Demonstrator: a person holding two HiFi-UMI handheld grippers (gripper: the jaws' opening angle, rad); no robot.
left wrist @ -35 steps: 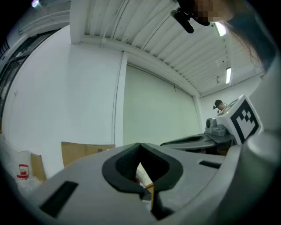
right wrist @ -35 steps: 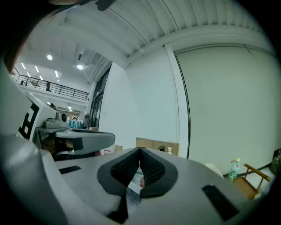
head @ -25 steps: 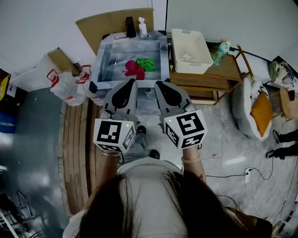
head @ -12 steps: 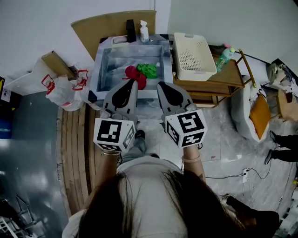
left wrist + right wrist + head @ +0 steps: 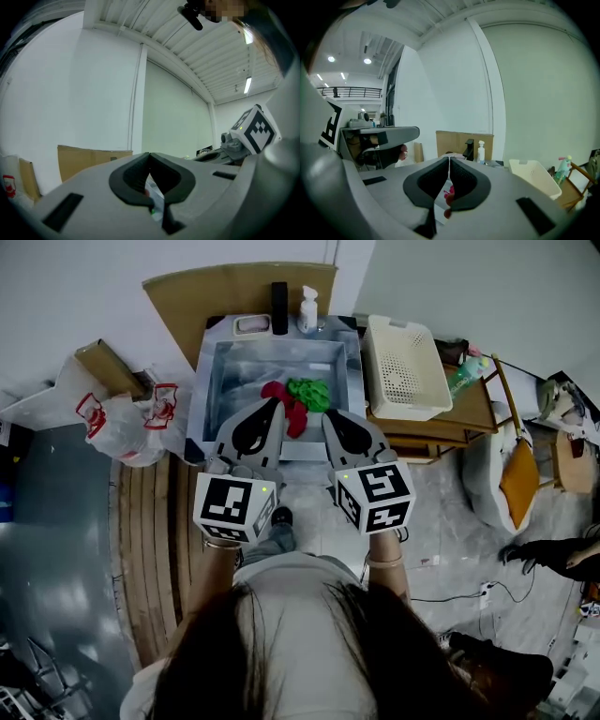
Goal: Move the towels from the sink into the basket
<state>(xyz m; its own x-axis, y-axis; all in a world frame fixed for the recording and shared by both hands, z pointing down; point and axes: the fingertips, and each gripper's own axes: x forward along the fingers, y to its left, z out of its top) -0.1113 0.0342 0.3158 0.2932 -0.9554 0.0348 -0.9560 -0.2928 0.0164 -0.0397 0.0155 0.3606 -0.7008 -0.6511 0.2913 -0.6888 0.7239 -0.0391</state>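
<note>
Head view, contents listed by size.

- Sink (image 5: 217, 381): steel basin at far centre, against the wall. Both towels lie in its right half, so nothing has been moved yet.
- Table (image 5: 473, 407): wooden, right of the sink. It carries the basket, which puts the drop-off just beside the pick-up.
- Basket (image 5: 422, 395): cream, perforated and empty. It stands close to the sink's right rim.
- Left hand-held gripper (image 5: 272, 409): jaws clenched together with nothing between them. Its tip is over the sink's near edge, aimed at the towels, apparently on approach.
- Right hand-held gripper (image 5: 330, 418): also clenched and empty. It is held alongside the left one, near the sink's right corner, on the basket's side.
- Red towel (image 5: 286, 401): crumpled in the sink, just beyond the left tip.
- Green towel (image 5: 309, 393): bunched and touching the red towel on its right.
- Soap bottle (image 5: 307, 310): upright on the sink's far ledge, clear of the work.

Judgement: both sets of jaws must open before either towel can be taken.
</note>
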